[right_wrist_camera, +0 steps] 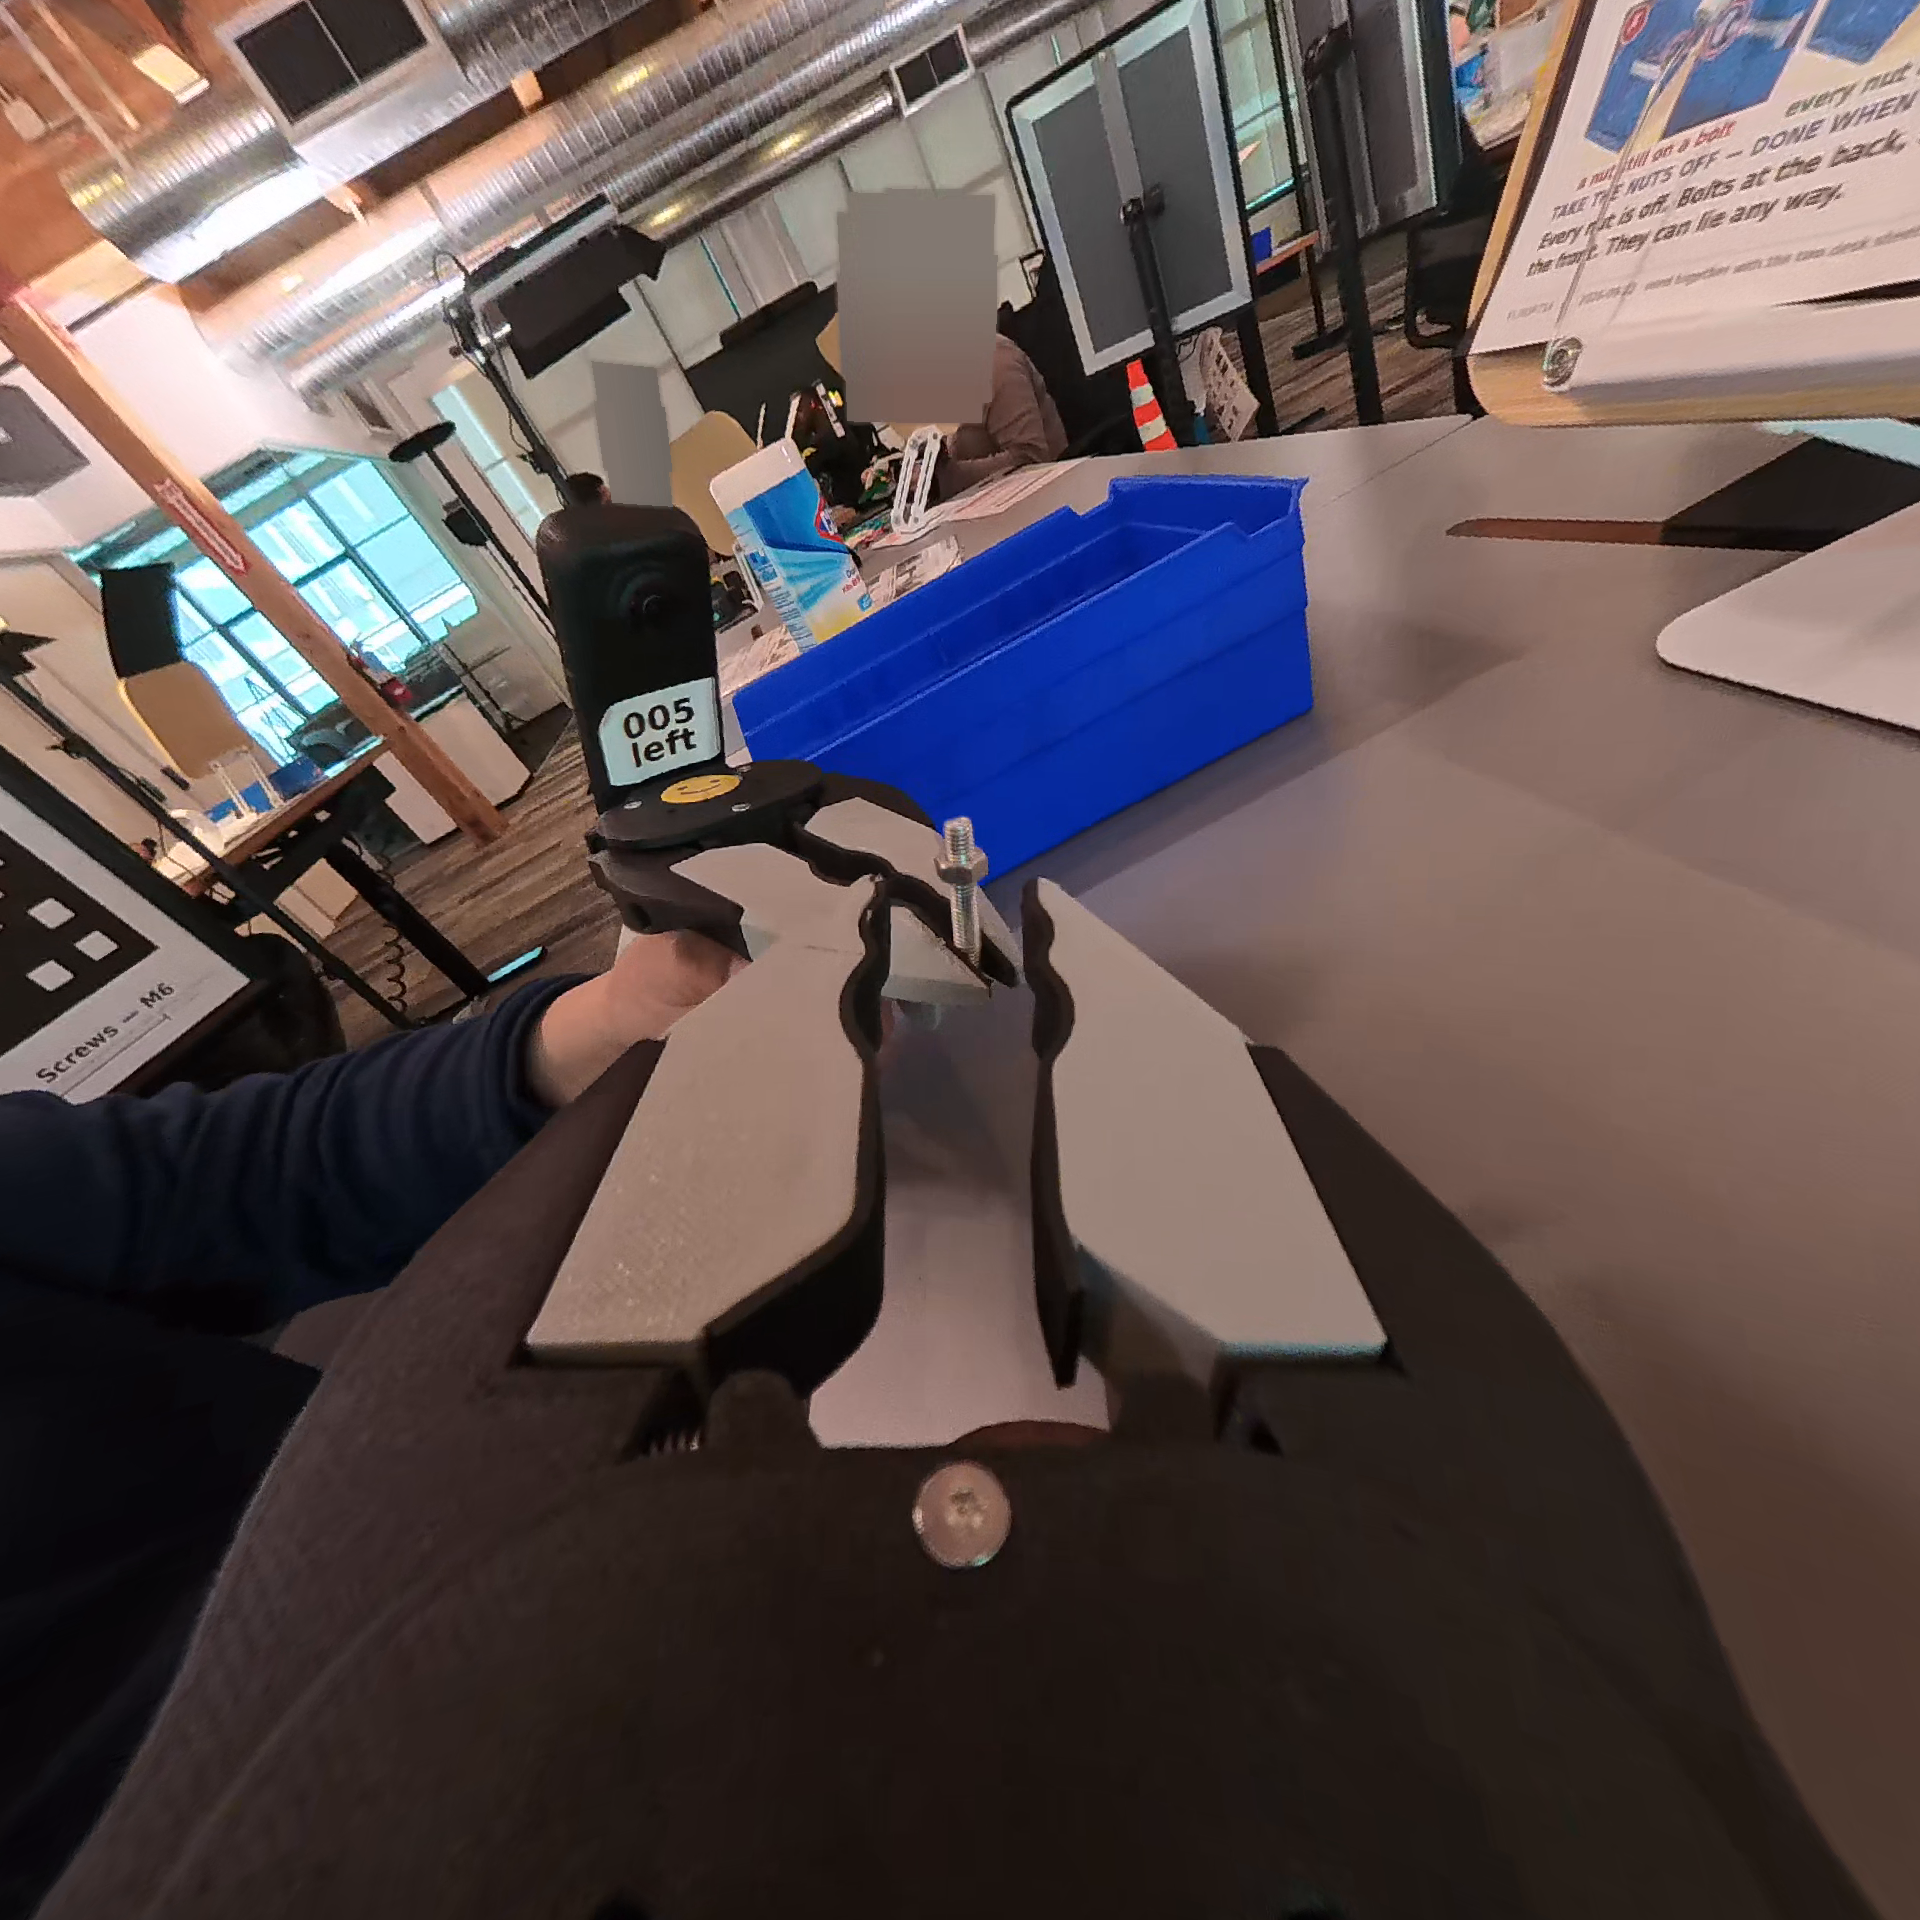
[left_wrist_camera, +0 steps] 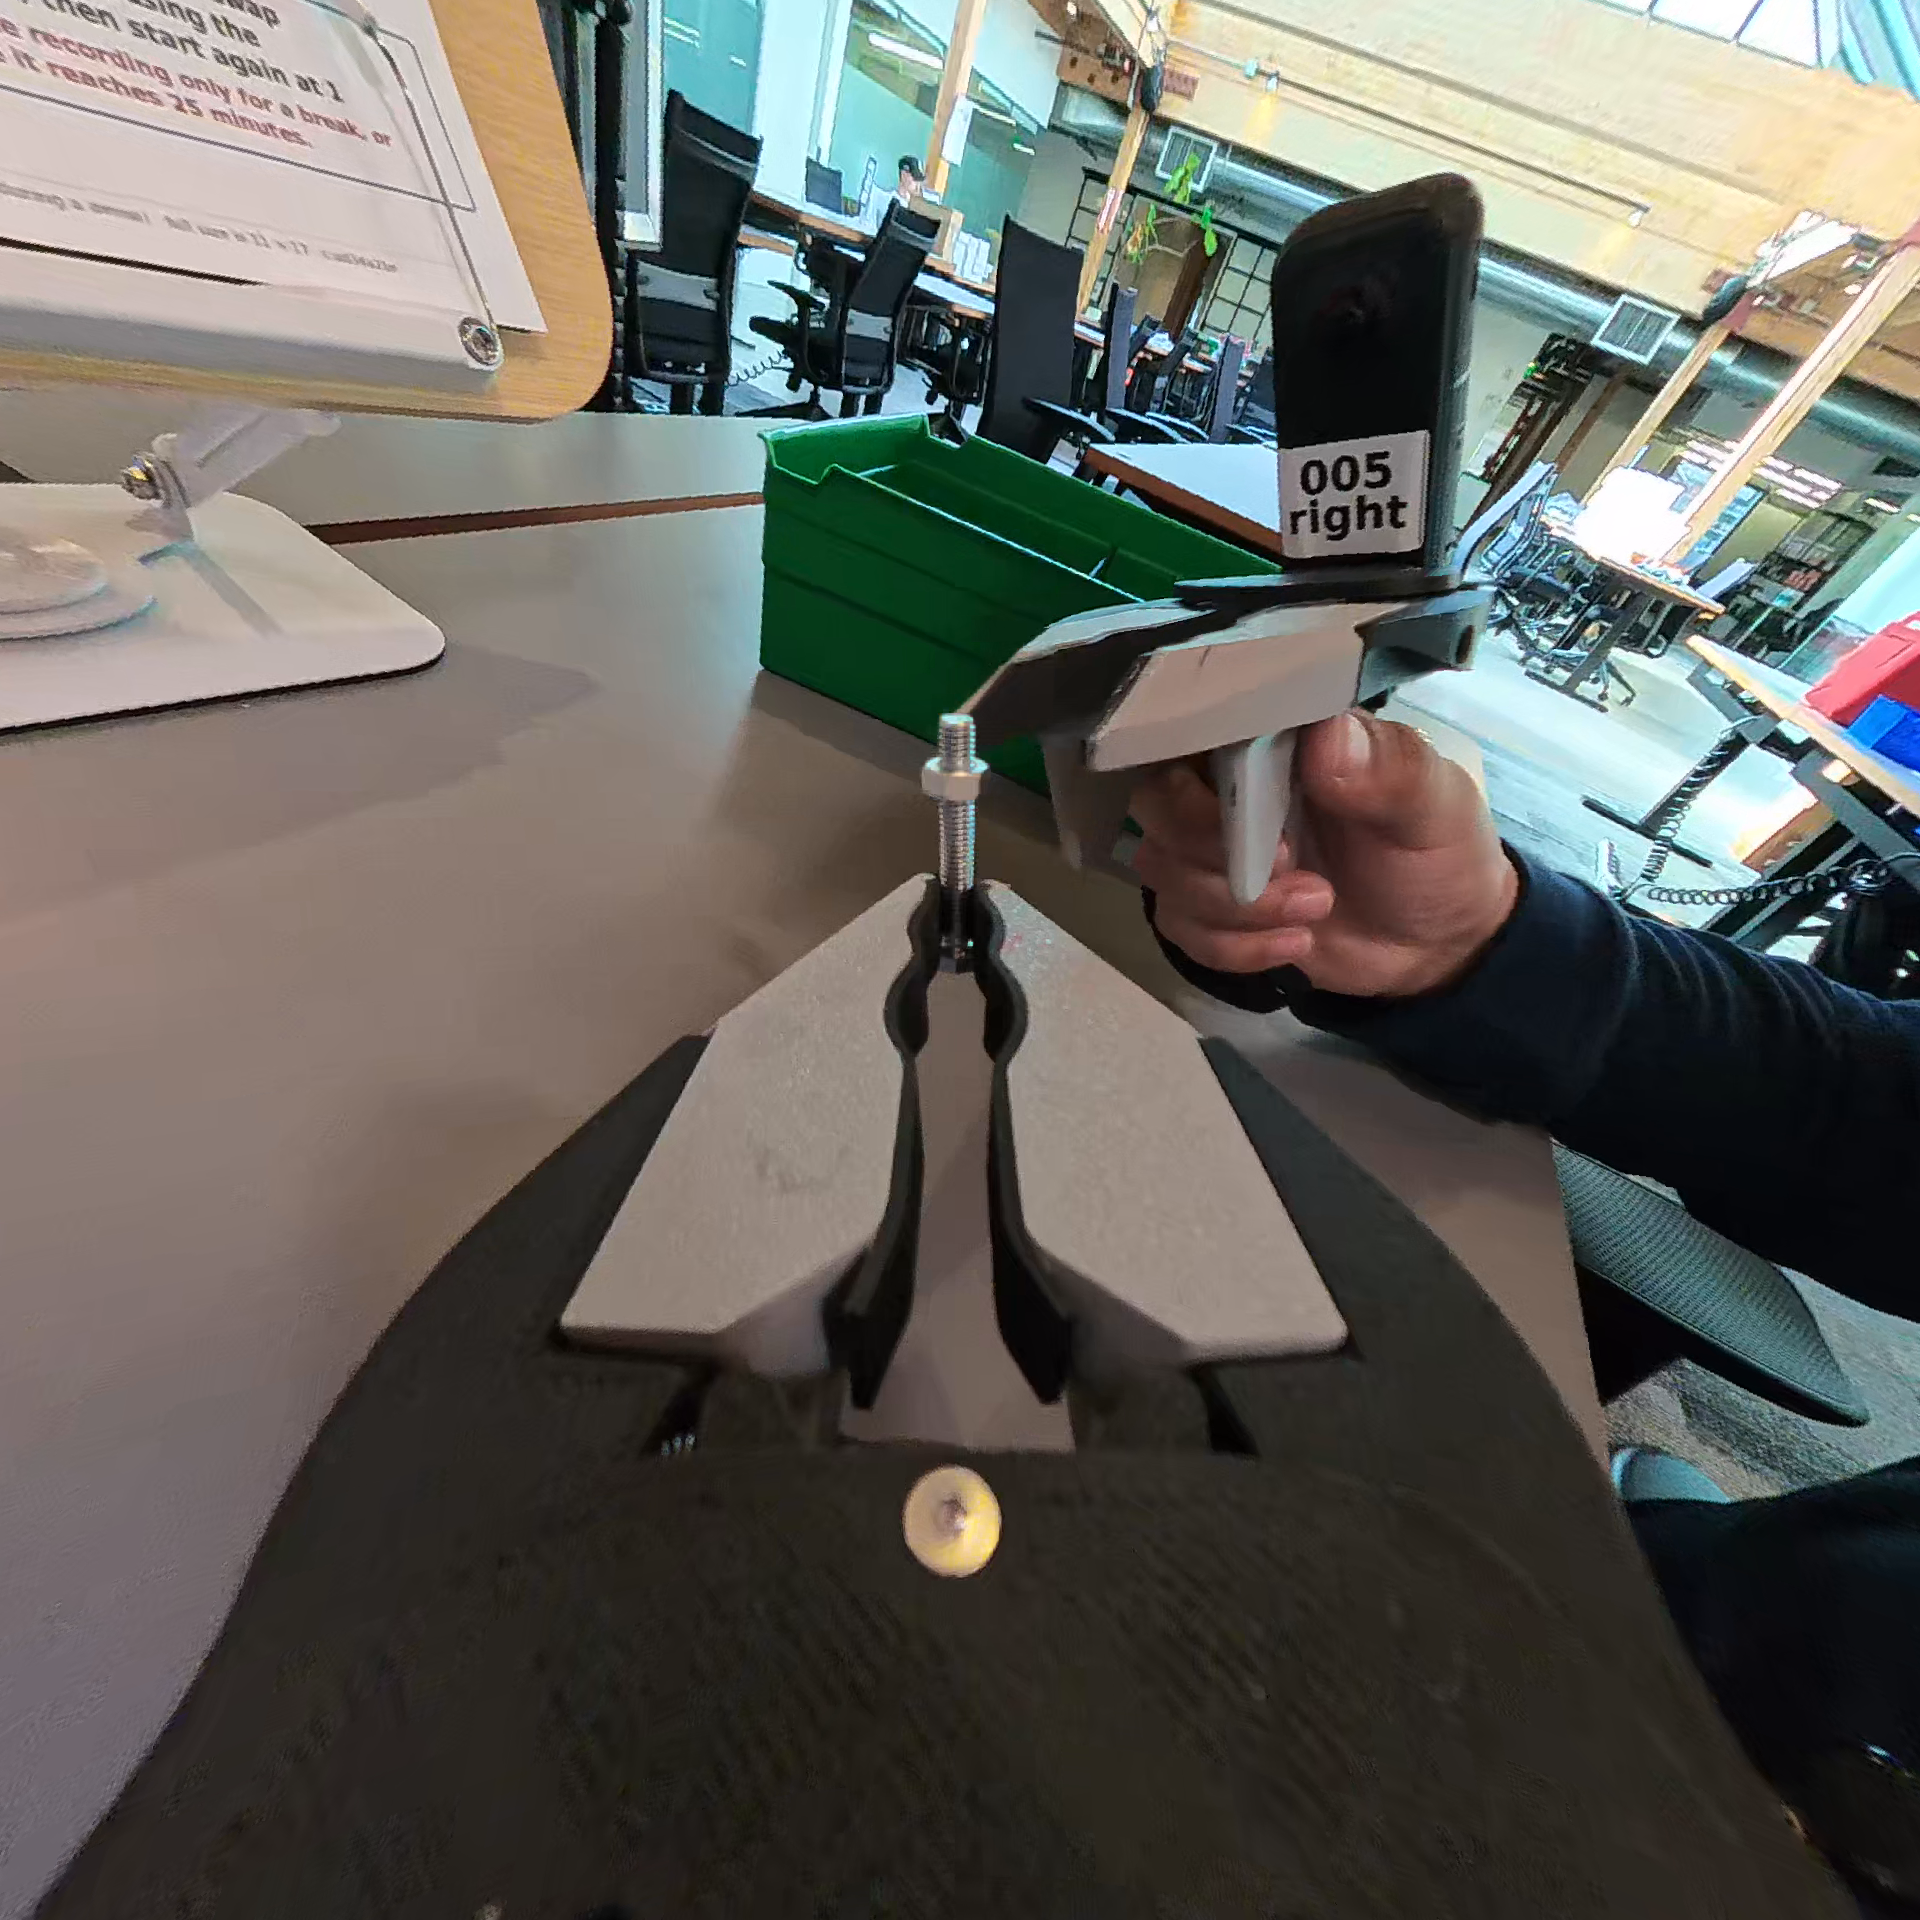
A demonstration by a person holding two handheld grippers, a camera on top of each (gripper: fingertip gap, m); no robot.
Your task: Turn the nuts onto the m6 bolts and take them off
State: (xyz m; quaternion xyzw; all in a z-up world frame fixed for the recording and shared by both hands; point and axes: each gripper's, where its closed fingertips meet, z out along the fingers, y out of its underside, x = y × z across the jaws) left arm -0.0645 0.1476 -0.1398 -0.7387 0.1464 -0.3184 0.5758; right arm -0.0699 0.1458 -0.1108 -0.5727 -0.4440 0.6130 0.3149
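Note:
A silver M6 bolt stands upright, its lower end clamped between the tips of my left gripper, which is shut on it. A hex nut sits on the thread near the bolt's top. My right gripper comes in from the right, held by a hand, with its tips right beside the bolt's top end, slightly above the nut. In the right wrist view my right gripper is open and empty, and the bolt and nut show in the gap just past its tips. The left gripper holds the bolt there.
A green bin stands on the grey table behind the bolt. A blue bin stands to the far left. A white stand base carries a printed sign board. A wipes canister is beyond the blue bin. My left and right fingertips are right by each other.

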